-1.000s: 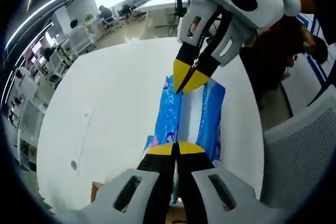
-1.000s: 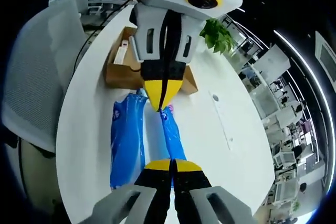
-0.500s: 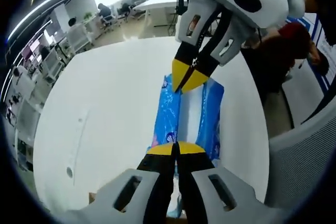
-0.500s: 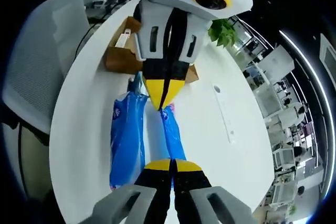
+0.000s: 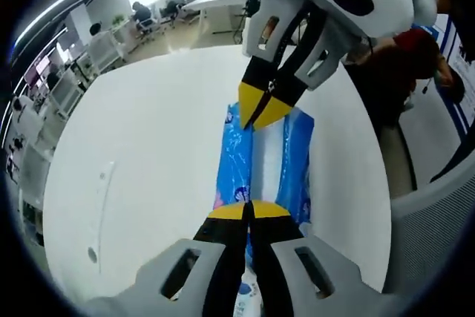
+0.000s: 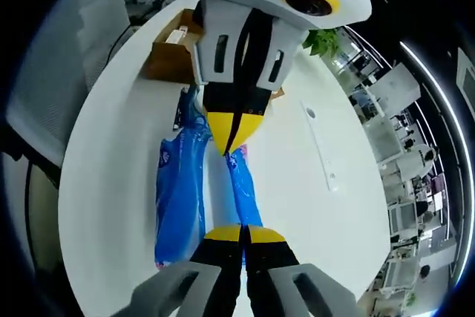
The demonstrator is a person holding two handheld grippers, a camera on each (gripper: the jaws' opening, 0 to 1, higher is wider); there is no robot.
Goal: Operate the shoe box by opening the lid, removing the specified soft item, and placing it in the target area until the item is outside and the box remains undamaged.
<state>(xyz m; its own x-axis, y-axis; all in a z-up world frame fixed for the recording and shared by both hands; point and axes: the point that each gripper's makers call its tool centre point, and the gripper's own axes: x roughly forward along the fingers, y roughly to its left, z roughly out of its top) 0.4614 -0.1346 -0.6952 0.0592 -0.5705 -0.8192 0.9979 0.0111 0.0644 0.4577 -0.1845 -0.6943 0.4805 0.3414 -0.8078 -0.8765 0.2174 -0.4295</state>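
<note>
A soft blue and white plastic pack hangs stretched between my two grippers above the round white table. At the bottom of the left gripper view, my left gripper is shut on the pack's near end. My right gripper reaches in from the top right and is shut on the far end. In the right gripper view the right gripper pinches the pack from below, and the left gripper pinches it from above. The brown cardboard shoe box stands open behind, near the table's far edge.
A grey mesh chair stands at the table's edge, also seen as the chair in the right gripper view. A person in red is beyond the table. A potted plant and office desks lie further off.
Both grippers have carried the pack away from the shoe box. The box has left the bottom of the left gripper view and sits farther back in the right gripper view.
</note>
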